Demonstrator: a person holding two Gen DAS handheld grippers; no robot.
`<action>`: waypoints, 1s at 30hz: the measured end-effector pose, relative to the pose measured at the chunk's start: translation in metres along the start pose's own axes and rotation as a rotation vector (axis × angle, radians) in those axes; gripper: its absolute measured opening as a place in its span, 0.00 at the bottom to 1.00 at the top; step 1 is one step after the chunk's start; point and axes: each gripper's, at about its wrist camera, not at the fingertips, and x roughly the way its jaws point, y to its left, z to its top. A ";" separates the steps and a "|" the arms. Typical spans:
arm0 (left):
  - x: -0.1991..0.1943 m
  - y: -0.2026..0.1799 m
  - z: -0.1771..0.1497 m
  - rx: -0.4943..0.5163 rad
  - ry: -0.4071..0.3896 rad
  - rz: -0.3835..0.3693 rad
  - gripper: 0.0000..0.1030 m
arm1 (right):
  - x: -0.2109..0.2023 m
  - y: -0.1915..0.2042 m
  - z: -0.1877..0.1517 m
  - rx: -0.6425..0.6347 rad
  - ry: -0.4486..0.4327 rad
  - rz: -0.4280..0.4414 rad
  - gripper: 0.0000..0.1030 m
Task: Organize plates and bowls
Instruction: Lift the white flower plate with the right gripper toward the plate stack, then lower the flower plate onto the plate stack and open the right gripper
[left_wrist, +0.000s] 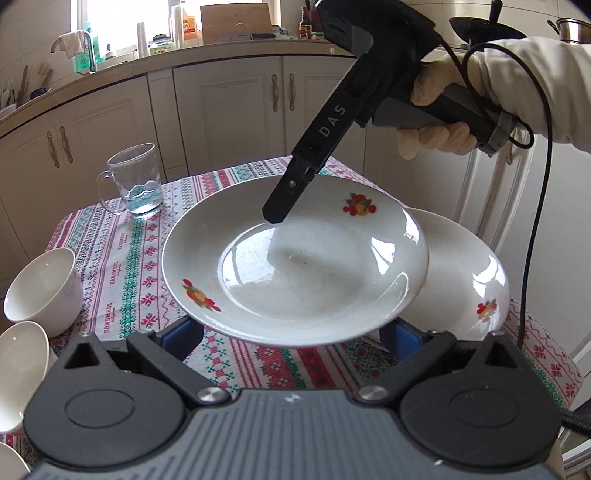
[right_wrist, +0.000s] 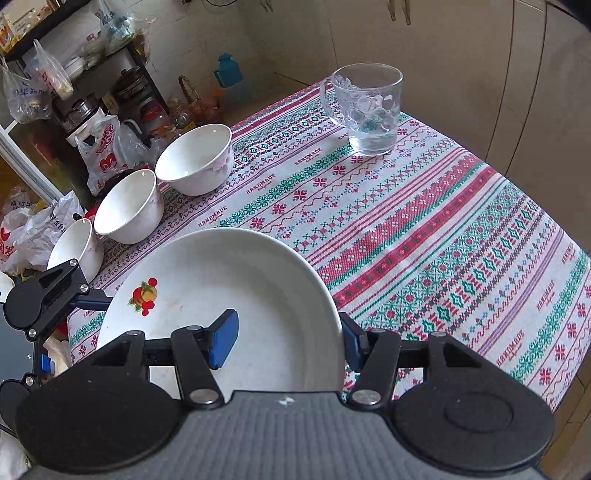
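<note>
White glazed ceramic plate with fruit decals: stiff, slick, breakable, probably fairly heavy; best pinched at the rim. Hangs clear of the striped patterned tablecloth, partly over a second matching plate lying there. Clamped at the far rim by the right gripper, angled steeply down from a white-gloved hand. Left gripper spread wide beneath the near rim, gripping nothing.
</note>
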 end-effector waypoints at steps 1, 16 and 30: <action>0.000 -0.002 0.000 0.003 0.002 -0.009 0.97 | -0.002 -0.001 -0.004 0.009 -0.003 -0.002 0.62; 0.001 -0.031 -0.002 0.065 0.029 -0.088 0.97 | -0.026 -0.008 -0.057 0.100 -0.043 -0.033 0.62; 0.005 -0.045 0.002 0.104 0.033 -0.116 0.97 | -0.039 -0.013 -0.083 0.144 -0.088 -0.063 0.62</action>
